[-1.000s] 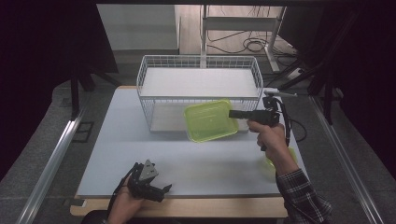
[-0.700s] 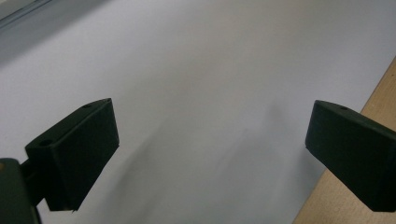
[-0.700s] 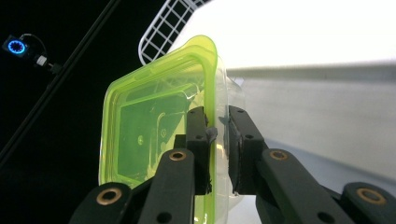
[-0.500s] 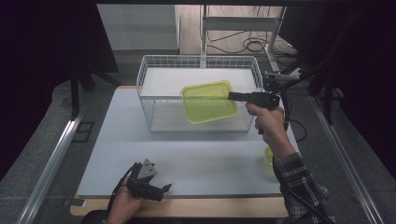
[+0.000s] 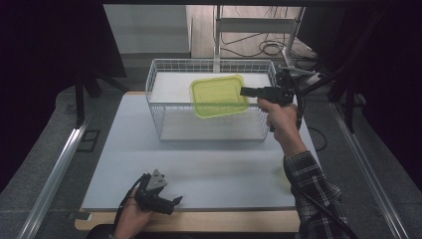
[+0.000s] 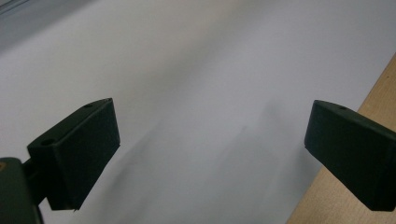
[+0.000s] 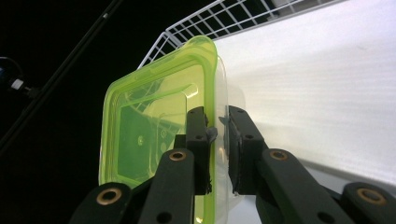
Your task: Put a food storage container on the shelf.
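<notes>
Black jaws on the left gripper (image 5: 160, 198) are spread wide with nothing between them. It sits low at the near left of the white table (image 5: 119, 149), held in the person's left hand (image 5: 130, 219), right by the near edge. From its own view you just get bare white tabletop between the two pads, plus a strip of the wooden edge (image 6: 355, 140) off to one side.

Moving right, there's a white wire basket (image 5: 154, 107) sitting at the far middle of the table. Hanging over it is the green container (image 5: 219, 95), a see-through lime-green tub with its lid on, roughly level and up above the basket's rim, toward the right end.

Right gripper (image 5: 249, 91) is pinching that container by its right edge, jaws pressed together on the rim. In the right gripper view the lid side faces left, and the pads (image 7: 198, 135) clamp the lip from both sides. The person's right hand (image 5: 279, 115) holds it out from the near right, plaid sleeve (image 5: 313, 189) trailing back toward the near edge.
</notes>
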`<action>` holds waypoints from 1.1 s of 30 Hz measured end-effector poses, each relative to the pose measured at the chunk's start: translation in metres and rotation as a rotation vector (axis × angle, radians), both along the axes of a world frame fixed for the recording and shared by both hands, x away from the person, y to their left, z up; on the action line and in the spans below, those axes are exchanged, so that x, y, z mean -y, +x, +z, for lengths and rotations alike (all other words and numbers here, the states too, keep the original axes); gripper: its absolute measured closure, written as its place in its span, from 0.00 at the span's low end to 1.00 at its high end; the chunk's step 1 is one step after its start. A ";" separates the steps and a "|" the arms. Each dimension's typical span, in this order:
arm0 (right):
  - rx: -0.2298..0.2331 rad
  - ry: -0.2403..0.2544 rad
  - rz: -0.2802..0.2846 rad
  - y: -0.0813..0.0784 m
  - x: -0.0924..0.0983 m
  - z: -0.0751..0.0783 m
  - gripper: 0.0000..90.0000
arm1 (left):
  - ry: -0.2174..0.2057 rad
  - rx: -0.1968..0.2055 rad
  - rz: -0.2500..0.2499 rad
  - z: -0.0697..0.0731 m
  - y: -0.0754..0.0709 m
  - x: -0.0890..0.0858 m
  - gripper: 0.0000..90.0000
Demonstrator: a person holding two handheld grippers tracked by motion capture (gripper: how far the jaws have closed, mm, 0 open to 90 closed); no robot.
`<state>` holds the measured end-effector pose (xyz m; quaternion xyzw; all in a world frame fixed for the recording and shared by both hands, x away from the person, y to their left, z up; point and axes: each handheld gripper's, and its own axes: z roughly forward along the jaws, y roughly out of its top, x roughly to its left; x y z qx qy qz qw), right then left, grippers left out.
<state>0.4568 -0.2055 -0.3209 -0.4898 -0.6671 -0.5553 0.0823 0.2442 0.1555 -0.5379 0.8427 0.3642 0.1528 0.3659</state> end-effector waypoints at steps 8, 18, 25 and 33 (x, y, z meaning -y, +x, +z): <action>0.010 -0.004 -0.046 0.012 -0.007 0.004 0.89 | 0.000 -0.007 0.000 0.000 0.000 0.000 0.04; 0.028 -0.037 -0.116 0.026 -0.017 0.011 0.89 | 0.003 -0.006 0.000 -0.001 0.000 0.000 0.04; 0.020 -0.053 -0.153 0.037 -0.019 0.009 0.89 | 0.005 -0.007 -0.002 -0.001 0.000 0.000 0.04; 0.012 -0.065 -0.177 0.046 -0.022 0.006 0.89 | 0.004 -0.009 -0.004 -0.001 0.000 0.000 0.04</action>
